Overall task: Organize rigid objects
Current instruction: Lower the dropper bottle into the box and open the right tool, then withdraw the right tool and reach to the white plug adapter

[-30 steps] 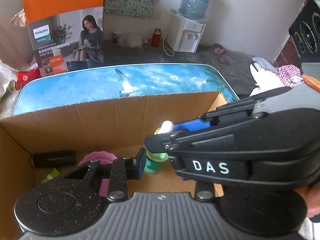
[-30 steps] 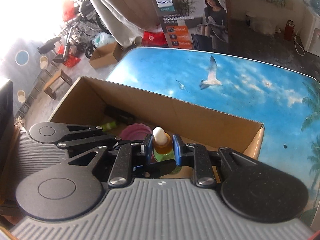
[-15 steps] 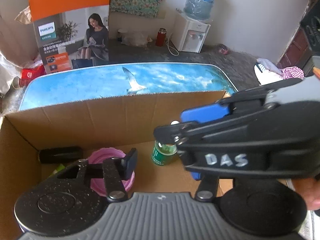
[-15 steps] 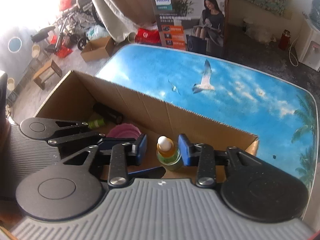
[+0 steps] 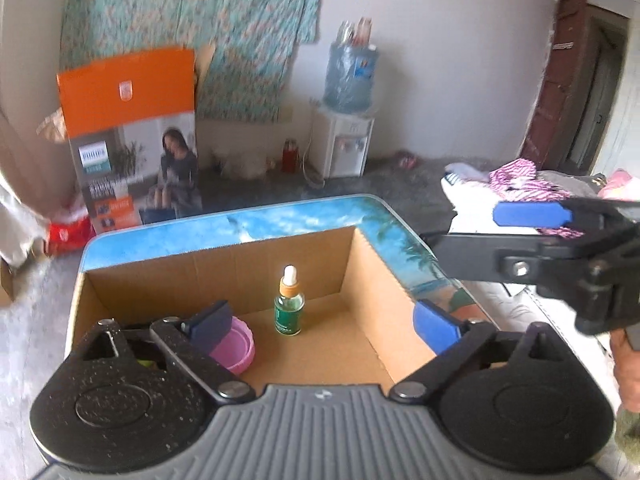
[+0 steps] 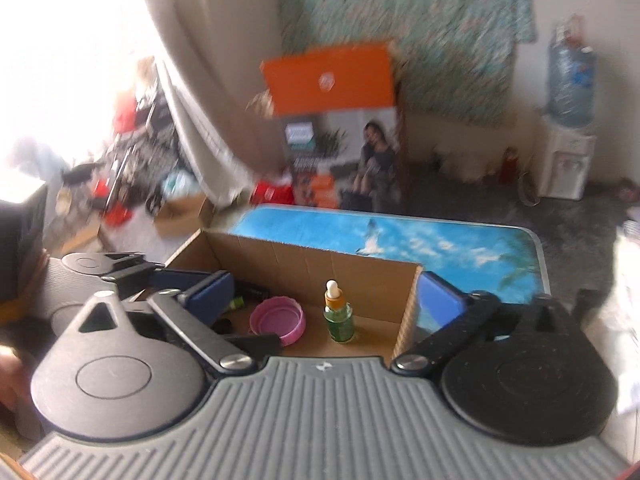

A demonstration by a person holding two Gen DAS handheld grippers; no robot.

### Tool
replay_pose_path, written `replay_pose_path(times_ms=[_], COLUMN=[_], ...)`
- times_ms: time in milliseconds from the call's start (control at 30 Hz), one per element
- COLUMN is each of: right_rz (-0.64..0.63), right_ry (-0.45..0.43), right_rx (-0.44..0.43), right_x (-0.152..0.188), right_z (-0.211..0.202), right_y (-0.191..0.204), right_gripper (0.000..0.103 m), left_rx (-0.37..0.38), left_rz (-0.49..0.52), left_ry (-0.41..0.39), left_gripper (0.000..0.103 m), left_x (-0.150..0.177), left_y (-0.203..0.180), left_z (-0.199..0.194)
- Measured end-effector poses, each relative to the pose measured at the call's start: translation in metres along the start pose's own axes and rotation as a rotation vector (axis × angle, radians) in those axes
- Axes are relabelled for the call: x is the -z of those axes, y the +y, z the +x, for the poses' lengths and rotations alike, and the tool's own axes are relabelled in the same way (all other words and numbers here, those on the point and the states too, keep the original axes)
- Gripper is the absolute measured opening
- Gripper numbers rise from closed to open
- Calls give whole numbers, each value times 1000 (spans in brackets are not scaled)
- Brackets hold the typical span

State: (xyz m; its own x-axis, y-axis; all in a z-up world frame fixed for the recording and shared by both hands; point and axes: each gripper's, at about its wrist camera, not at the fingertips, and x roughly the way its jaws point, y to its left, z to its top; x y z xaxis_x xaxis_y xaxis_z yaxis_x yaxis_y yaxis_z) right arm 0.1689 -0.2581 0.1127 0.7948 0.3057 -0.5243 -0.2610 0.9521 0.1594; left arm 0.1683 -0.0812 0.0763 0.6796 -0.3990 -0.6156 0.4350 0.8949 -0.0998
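Observation:
A small green dropper bottle with an orange collar and white bulb stands upright and free on the floor of an open cardboard box. A pink lid lies just left of it. My left gripper hangs above the box's near side, jaws opening wide, nothing between the pads. My right gripper is also back from the bottle, jaws opening, gripping nothing. In the left wrist view the right gripper reaches in from the right, above the box's corner.
The box sits on a blue sky-print table. A black object and a green item lie in the box's left part. Beyond the table stand an orange carton and a water dispenser. Clothes are piled at the right.
The right gripper opened and let go of the dropper bottle, which now stands in the box. The left gripper opened too. Both drew back and up, away from the box floor.

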Motion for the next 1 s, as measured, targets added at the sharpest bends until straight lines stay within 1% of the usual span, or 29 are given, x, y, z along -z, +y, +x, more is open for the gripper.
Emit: replay_pose_path(times_ms=[33, 133, 200, 267, 367, 433, 500, 533, 567, 600, 733, 800, 867, 933, 1000], right_rz=[14, 49, 58, 54, 16, -31, -76, -89, -98, -106, -77, -55, -28, 17, 60], right_ry=[-23, -74, -93, -98, -89, -82, -79, -81, -83, -83, -63, -72, -78, -72, -78], right_rx=[13, 57, 96, 144, 213, 259, 306, 322, 331, 336, 301, 255, 189, 151, 116], right_x=[7, 31, 47, 62, 86, 97, 107, 111, 114, 116, 127, 136, 147, 155, 158], right_z=[-14, -52, -71, -85, -100, -106, -112, -116, -118, -120, -131, -135, -139, -139, -136], right_y=[0, 2, 5, 11, 21, 31, 40, 43, 46, 50, 48, 45, 42, 40, 38], right_gripper=[102, 102, 102, 102, 102, 102, 102, 102, 102, 102, 102, 102, 102, 102, 102], left_rx=[-2, -45, -56, -47, -8, 9, 19, 32, 45, 58, 96, 96, 89, 87, 105], left_rz=[12, 21, 25, 34, 17, 1, -19, -33, -43, -53, -100, -110, -106, -91, -71], left_ry=[-17, -71, -86, -75, -30, 0, 10, 10, 14, 18, 40, 37, 27, 15, -8], left_gripper=[98, 98, 98, 98, 98, 98, 98, 99, 102, 103, 103, 103, 103, 103, 103], left_x=[5, 19, 29, 40, 59, 73, 86, 94, 100, 107, 130, 139, 145, 150, 154], left_y=[-5, -15, -21, -26, -27, -27, -27, -26, -26, -25, -21, -20, -19, -19, -18], left_z=[-11, -35, -47, -56, -60, -60, -61, -63, -63, -64, -65, -68, -69, -70, -72])
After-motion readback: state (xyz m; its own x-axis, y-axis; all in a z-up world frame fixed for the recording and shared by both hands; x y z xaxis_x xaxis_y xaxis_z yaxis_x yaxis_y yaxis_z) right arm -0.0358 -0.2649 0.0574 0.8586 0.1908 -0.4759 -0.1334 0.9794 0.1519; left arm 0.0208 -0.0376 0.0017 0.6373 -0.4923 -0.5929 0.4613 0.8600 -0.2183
